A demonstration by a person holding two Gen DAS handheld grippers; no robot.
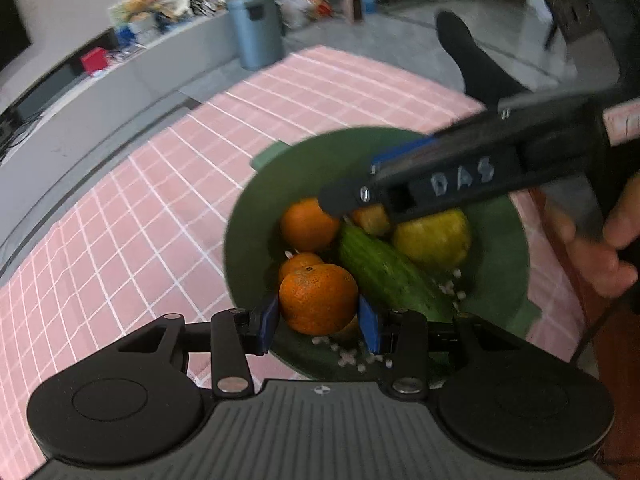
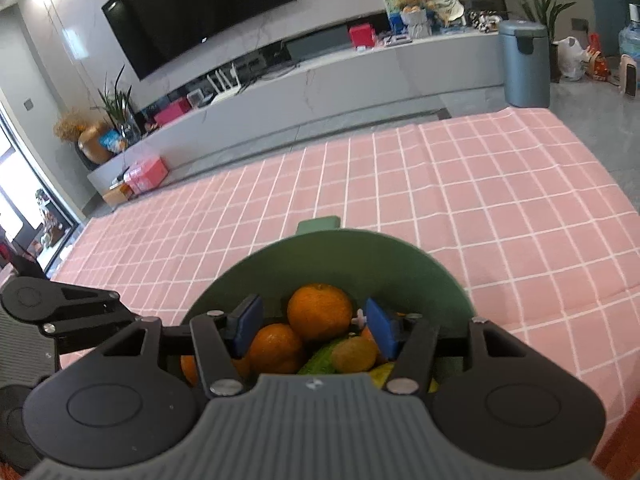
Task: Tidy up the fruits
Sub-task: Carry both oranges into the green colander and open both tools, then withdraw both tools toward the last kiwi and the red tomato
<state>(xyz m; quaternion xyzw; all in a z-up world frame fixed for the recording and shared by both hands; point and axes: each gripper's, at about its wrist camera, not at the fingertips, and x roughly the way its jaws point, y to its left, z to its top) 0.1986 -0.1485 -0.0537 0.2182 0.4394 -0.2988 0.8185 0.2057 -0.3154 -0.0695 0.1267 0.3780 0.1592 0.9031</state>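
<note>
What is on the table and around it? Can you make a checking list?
Surface: pink checked cloth over the table.
Job's things: green bowl holding oranges, a cucumber and a yellow fruit.
Clutter: small white bits in the bowl.
Grippers: left gripper shut on an orange; right gripper open above the bowl.
Cables: a dark cable by the hand.
Surroundings: television, blue bin, plants, a cluttered long shelf.

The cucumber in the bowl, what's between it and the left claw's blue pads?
An orange sits between the left claw's blue pads, just left of the cucumber, in the left wrist view. Nothing else fills that gap.
</note>
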